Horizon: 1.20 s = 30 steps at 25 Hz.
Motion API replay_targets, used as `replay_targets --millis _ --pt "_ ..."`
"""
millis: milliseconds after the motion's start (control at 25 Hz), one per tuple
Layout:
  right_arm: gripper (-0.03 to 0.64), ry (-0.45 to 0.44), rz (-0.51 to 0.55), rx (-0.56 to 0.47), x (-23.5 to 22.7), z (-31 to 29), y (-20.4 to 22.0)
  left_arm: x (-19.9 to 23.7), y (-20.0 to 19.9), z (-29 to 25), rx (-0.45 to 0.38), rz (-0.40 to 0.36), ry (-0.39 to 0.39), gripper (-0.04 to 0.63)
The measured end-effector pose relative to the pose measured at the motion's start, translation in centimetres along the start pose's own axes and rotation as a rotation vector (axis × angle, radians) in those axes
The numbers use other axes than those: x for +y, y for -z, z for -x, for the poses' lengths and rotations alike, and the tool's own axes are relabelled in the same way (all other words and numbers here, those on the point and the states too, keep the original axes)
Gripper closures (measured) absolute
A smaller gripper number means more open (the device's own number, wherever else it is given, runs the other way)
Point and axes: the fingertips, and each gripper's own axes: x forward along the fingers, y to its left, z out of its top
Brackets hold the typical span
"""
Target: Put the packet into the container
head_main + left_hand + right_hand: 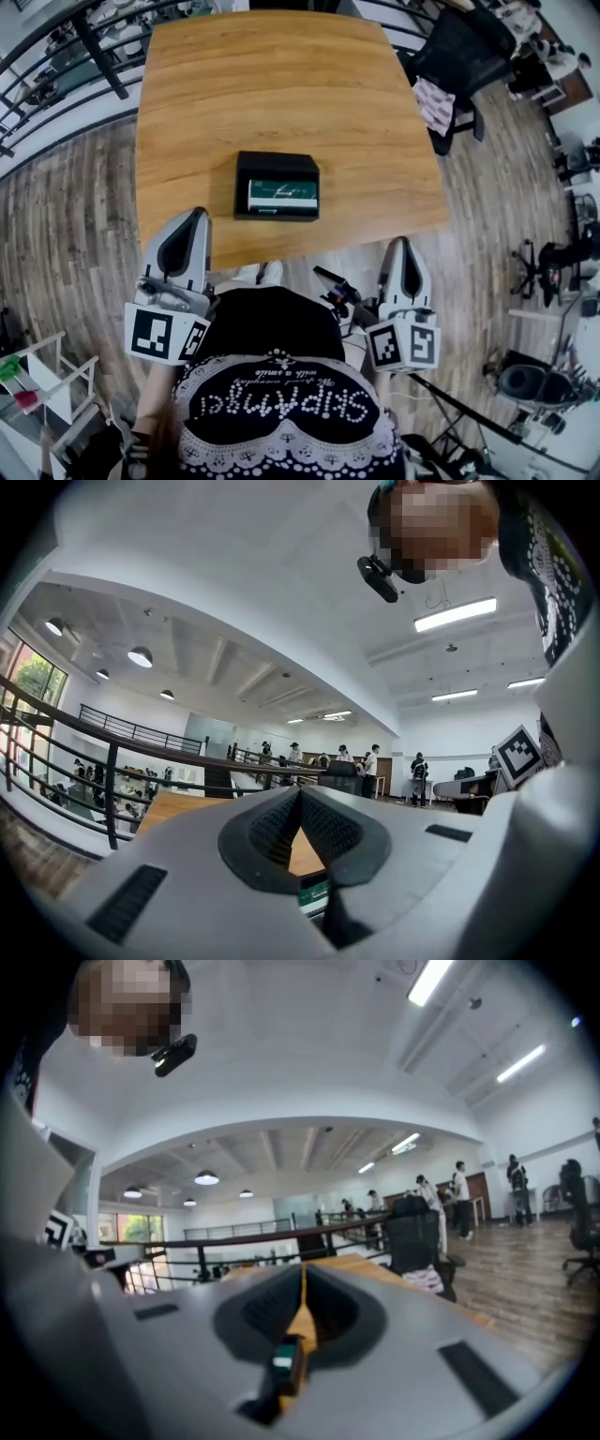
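- Left gripper (196, 217): grey two-jaw tool with a marker cube, held low against the person's body, short of the near edge of the table. Its own view shows the ribbed pads pressed together at the tips with nothing between them.
- Table (281, 84): light brown wooden top with rounded corners; it carries only the container.
- Container (246, 165): shallow black rectangular tray, near the table's near edge, between the two grippers and ahead of both.
- Packet (284, 193): flat green-and-white rectangular pack, lying flat inside the container and well apart from both grippers. By its placement the task looks complete.
- Handling (judgement): the packet appears light, thin and fairly stiff, possibly with a slick wrapper. Lying flat, it offers little edge. A pinch across its short sides, or lifting one long edge first, would suit, with modest pressure to avoid creasing.
- Right gripper (401, 243): a matching grey tool, held beside the body below the table edge. Its jaws meet along their length and it is empty.
- Black office chair (464, 52): stands at the table's far right corner.
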Motion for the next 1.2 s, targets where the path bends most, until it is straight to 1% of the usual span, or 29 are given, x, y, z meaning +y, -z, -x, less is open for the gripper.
replay_targets --millis 200,400,640,800,1200 --pt "0.581 0.033 0.011 0.028 -1.1 -0.1 0.6 -0.5 0.7 -1.4 -0.002 0.032 0.016 0.565" --pt "0.581 0.041 0.016 0.029 -1.5 -0.5 0.5 -0.8 0.9 -2.3 0.006 0.021 0.034 0.565" --pt "0.581 0.046 0.018 0.034 -2.0 -0.8 0.1 -0.9 1.2 -3.2 0.029 0.033 0.038 0.565" --pt "0.581 0.038 0.037 0.043 -1.8 -1.4 0.0 -0.5 1.3 -3.9 0.036 0.051 0.035 0.563" --pt "0.581 0.006 0.043 0.060 -1.1 -2.8 0.1 0.1 1.6 -4.0 0.061 0.054 0.021 0.563"
